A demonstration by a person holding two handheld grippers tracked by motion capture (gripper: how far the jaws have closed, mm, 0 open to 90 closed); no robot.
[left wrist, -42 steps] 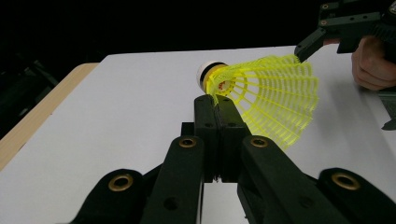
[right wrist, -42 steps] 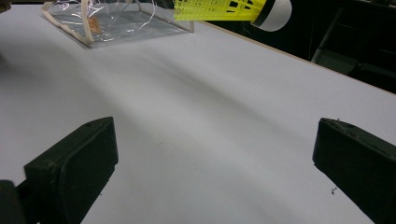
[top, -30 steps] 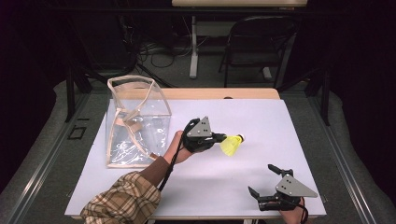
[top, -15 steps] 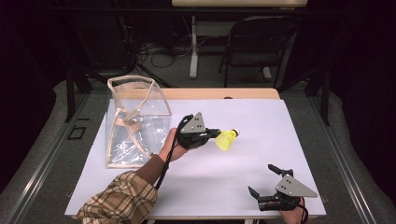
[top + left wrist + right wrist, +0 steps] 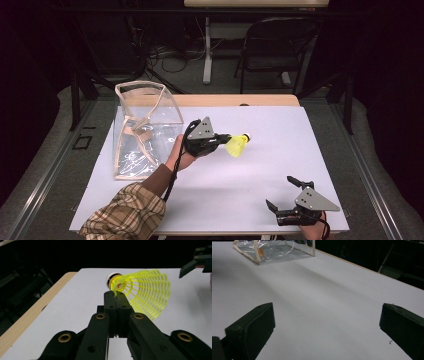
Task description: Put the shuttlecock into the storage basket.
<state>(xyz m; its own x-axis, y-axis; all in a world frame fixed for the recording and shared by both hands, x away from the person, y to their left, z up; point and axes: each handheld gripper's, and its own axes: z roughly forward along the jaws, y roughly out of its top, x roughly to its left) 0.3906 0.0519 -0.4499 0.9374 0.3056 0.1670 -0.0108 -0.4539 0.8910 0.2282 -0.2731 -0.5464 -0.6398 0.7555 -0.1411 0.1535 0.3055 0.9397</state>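
Observation:
A yellow shuttlecock (image 5: 238,145) with a white cork tip hangs above the middle of the white table. My left gripper (image 5: 225,138) is shut on it; in the left gripper view the jaws pinch the skirt's edge just below the cork of the shuttlecock (image 5: 142,290), which lies sideways. A clear plastic bag (image 5: 142,127) with beige trim stands open to the left of that hand. My right gripper (image 5: 282,192) rests near the table's front right edge, jaws wide apart with nothing between them. In the right gripper view the bag (image 5: 274,248) sits far off at the top left.
The white table (image 5: 280,125) has a wooden strip along its far edge. A folding chair (image 5: 277,45) and a table leg with cables stand on the dark floor behind. The right gripper (image 5: 197,260) shows at the upper right of the left gripper view.
My left gripper has lifted the shuttlecock and carried it a little left, toward the bag. The right gripper has stayed put.

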